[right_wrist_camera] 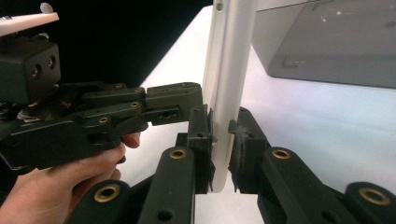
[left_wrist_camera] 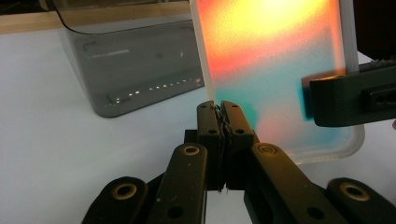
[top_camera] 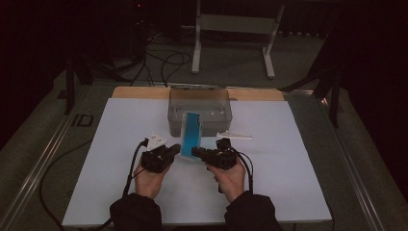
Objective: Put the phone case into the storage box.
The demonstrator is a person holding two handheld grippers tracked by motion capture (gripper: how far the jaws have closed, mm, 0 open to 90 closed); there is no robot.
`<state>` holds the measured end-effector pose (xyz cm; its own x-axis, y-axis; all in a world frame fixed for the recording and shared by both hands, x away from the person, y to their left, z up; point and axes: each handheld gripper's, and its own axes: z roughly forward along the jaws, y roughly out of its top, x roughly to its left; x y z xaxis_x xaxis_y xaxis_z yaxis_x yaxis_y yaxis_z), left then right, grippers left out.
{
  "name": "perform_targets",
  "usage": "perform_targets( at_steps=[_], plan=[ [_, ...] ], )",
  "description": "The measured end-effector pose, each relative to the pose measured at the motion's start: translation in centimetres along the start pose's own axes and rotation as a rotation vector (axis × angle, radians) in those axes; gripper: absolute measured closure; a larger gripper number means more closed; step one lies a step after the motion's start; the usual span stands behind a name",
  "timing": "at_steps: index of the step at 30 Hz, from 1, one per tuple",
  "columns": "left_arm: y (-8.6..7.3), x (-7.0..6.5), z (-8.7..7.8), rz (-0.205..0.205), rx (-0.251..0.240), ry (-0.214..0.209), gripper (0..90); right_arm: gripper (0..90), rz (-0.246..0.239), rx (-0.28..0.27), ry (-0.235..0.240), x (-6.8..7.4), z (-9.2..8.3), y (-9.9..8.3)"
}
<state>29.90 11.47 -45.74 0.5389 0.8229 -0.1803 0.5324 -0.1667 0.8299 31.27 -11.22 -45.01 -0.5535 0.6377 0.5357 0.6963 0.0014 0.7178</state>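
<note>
A flat blue case point(top_camera: 192, 134) with a white rim stands upright on the white sheet, just in front of a clear grey box point(top_camera: 199, 113). My left gripper point(top_camera: 179, 148) is shut on the case's left edge. In the left gripper view its jaws point(left_wrist_camera: 222, 109) pinch the thin rim of the case point(left_wrist_camera: 275, 70), which glows orange and teal. From the other side my right gripper point(top_camera: 195, 153) is shut on the case. In the right gripper view its pads point(right_wrist_camera: 222, 127) press both faces of the white edge point(right_wrist_camera: 229, 70), and the left gripper point(right_wrist_camera: 198, 100) touches it from the left.
A white sheet point(top_camera: 120, 144) covers the table, with a wooden strip point(top_camera: 139, 92) along its far edge. A thin white flat piece point(top_camera: 234, 135) lies right of the case. The box point(left_wrist_camera: 135, 70) stands close behind it. A white stand point(top_camera: 231, 29) sits on the floor beyond.
</note>
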Motion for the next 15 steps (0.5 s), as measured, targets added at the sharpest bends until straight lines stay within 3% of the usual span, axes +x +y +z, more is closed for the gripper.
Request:
perform_targets(
  at_steps=[6,10,15],
  plan=[
    [-0.1,-0.12,0.22,-0.003,0.01,-0.014,88.1,81.5,-0.002,0.02,-0.025,-0.05,-0.23,0.17],
    [-0.09,0.02,0.28,0.005,0.009,-0.045,87.1,81.7,-0.008,0.025,-0.03,-0.11,-0.35,0.3],
    [-0.03,0.08,0.01,0.027,-0.015,-0.067,72.5,81.9,-0.039,0.032,-0.045,0.21,-0.39,0.54]
  ],
)
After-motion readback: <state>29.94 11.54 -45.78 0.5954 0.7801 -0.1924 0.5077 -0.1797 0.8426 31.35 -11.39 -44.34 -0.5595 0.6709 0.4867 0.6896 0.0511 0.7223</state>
